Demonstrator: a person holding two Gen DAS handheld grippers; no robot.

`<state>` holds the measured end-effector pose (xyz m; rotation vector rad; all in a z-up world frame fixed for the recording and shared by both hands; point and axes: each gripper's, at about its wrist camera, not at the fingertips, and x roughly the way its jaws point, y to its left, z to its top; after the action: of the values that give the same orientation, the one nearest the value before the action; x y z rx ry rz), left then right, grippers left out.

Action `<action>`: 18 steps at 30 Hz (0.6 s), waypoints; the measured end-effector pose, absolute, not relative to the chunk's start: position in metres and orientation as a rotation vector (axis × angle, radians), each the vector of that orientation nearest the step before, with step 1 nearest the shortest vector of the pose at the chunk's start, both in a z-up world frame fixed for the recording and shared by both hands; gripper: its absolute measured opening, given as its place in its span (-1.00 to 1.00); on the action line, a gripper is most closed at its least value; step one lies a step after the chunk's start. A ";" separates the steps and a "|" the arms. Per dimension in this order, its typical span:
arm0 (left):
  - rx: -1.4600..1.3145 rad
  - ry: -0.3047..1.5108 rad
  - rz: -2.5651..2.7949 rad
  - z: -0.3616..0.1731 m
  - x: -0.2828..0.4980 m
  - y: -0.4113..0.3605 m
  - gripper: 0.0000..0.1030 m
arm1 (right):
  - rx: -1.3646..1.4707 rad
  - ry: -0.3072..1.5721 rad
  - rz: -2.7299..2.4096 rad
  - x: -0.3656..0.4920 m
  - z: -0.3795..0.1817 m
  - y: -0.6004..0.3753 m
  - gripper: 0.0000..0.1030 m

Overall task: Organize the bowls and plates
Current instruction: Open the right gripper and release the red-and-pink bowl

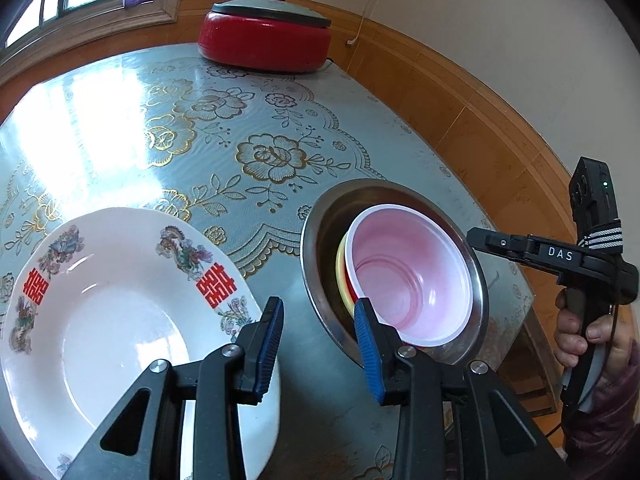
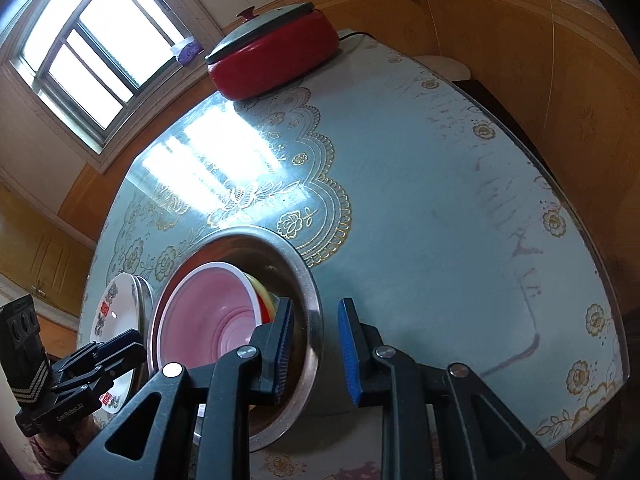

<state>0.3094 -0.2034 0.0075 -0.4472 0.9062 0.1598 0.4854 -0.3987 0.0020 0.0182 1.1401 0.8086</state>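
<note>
Through the left wrist camera I see my left gripper point(image 1: 319, 322) spread with nothing between its pads, hovering over the gap between the white plate point(image 1: 120, 320) and the steel bowl point(image 1: 316, 248), which holds the nested pink bowl point(image 1: 408, 272). Through the right wrist camera, my right gripper point(image 2: 314, 346) is also parted and empty, its left finger over the steel bowl's point(image 2: 314, 300) rim on the blue table point(image 2: 440, 200).

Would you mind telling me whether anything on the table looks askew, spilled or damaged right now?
Nothing looks spilled or broken. The pink bowl sits nested on a yellow bowl inside the steel basin, slightly off-centre. The white plate lies flat beside it. Faint purplish streaks mark the tablecloth near its edge.
</note>
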 end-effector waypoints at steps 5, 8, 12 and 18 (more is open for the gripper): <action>-0.441 0.923 0.161 0.004 0.314 -0.207 -0.29 | 0.003 1.186 0.803 0.488 -0.015 -0.392 -0.56; -0.442 0.932 0.165 0.002 0.316 -0.207 -0.29 | 0.000 1.183 0.818 0.489 -0.019 -0.391 -0.59; -0.440 0.941 0.159 0.000 0.320 -0.210 -0.39 | -0.043 1.130 0.836 0.484 -0.019 -0.385 -0.80; -0.408 0.950 0.156 -0.003 0.335 -0.224 -0.49 | -0.018 1.112 0.827 0.496 -0.019 -0.386 -0.78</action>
<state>0.3353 -0.2238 -0.0032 -0.4077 0.9504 0.1565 0.4963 -0.3863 -0.0187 -0.0178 1.1125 0.8267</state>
